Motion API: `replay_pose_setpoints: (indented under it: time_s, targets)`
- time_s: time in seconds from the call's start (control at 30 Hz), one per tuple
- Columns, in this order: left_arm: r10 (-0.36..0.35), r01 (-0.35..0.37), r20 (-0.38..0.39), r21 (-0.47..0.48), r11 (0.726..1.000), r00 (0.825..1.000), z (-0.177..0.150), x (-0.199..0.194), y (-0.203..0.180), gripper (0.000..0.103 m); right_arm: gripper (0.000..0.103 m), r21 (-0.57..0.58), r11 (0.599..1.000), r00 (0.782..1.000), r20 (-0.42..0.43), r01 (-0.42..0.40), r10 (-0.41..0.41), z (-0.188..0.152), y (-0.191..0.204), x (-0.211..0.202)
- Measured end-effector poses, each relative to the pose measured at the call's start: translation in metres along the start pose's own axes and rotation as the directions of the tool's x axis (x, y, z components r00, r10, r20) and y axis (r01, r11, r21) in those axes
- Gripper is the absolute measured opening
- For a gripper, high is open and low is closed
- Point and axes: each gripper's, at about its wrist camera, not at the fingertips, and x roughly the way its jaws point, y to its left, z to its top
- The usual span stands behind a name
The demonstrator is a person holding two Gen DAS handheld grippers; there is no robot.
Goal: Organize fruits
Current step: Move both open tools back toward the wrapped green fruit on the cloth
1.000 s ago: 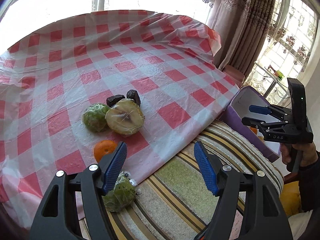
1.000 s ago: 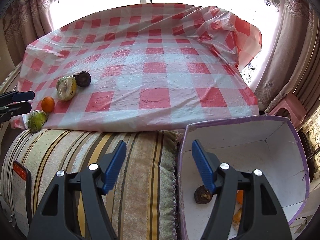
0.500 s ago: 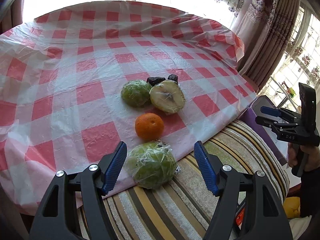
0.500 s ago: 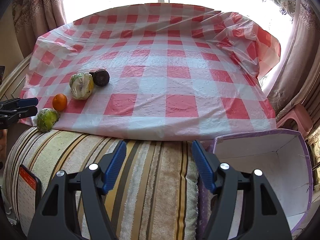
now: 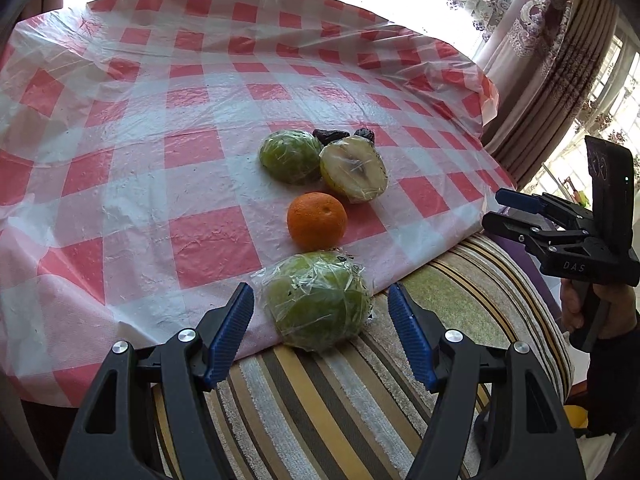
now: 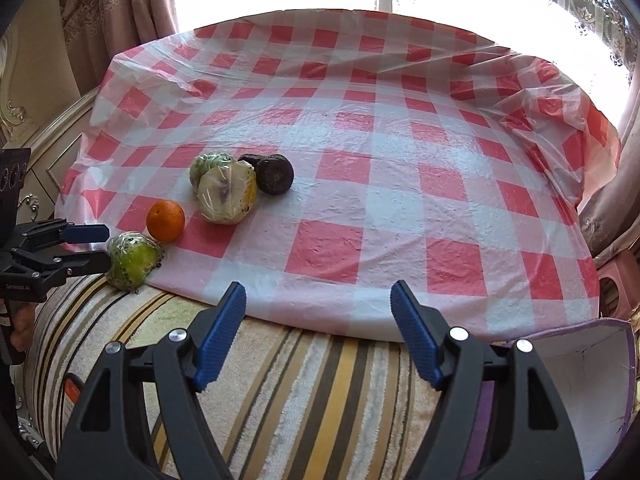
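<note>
A plastic-wrapped green fruit point(image 5: 318, 300) lies at the edge of the red-checked cloth point(image 5: 200, 128), between the open jaws of my left gripper point(image 5: 320, 322); it also shows in the right wrist view point(image 6: 134, 261). Behind it lie an orange point(image 5: 317, 221), a wrapped cut fruit half point(image 5: 354, 174), another wrapped green fruit point(image 5: 290, 156) and dark fruits point(image 5: 330, 135). My right gripper point(image 6: 318, 334) is open and empty above the striped towel point(image 6: 300, 380), to the right of the fruits.
A purple-rimmed white box point(image 6: 592, 392) stands at the lower right of the right wrist view. Curtains point(image 5: 560, 48) and bright windows ring the table. A pink stool point(image 6: 618, 284) stands to the right.
My left gripper has swung onto the near green fruit, which now sits between its jaws. My right gripper has moved left, away from the box, and faces the table.
</note>
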Motion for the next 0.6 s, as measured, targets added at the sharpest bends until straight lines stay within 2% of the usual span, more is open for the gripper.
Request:
replay_pose_setpoints:
  time_s: [0.03, 0.1, 0.3, 0.37, 0.43, 0.6]
  targets:
    - [-0.007, 0.007, -0.009, 0.005, 1.0, 1.0, -0.001, 0.002, -0.003, 0.074, 0.075, -0.005, 1.0, 1.0, -0.001, -0.005, 0.005, 0.002, 0.003, 0.002]
    - [0.002, -0.001, -0.019, 0.029, 1.0, 1.0, -0.003, 0.006, -0.01, 0.076, 0.075, -0.012, 1.0, 1.0, -0.006, -0.015, 0.015, 0.005, 0.008, 0.007]
    - [0.073, -0.069, -0.048, 0.074, 0.995, 0.996, -0.004, 0.022, -0.018, 0.075, 0.079, -0.023, 0.999, 0.999, -0.013, -0.033, 0.033, 0.017, 0.02, 0.023]
    - [0.098, -0.094, -0.051, 0.084, 0.992, 0.994, -0.003, 0.025, -0.019, 0.072, 0.08, -0.026, 0.999, 0.999, -0.013, -0.04, 0.04, 0.02, 0.024, 0.027]
    - [0.153, -0.146, -0.049, 0.115, 0.983, 0.987, -0.003, 0.027, -0.022, 0.058, 0.082, -0.026, 0.999, 0.999, -0.011, -0.044, 0.044, 0.024, 0.029, 0.033]
    - [0.212, -0.202, -0.035, 0.179, 0.963, 0.977, -0.004, 0.03, -0.03, 0.057, 0.084, -0.029, 0.998, 0.999, -0.01, -0.05, 0.05, 0.034, 0.039, 0.049]
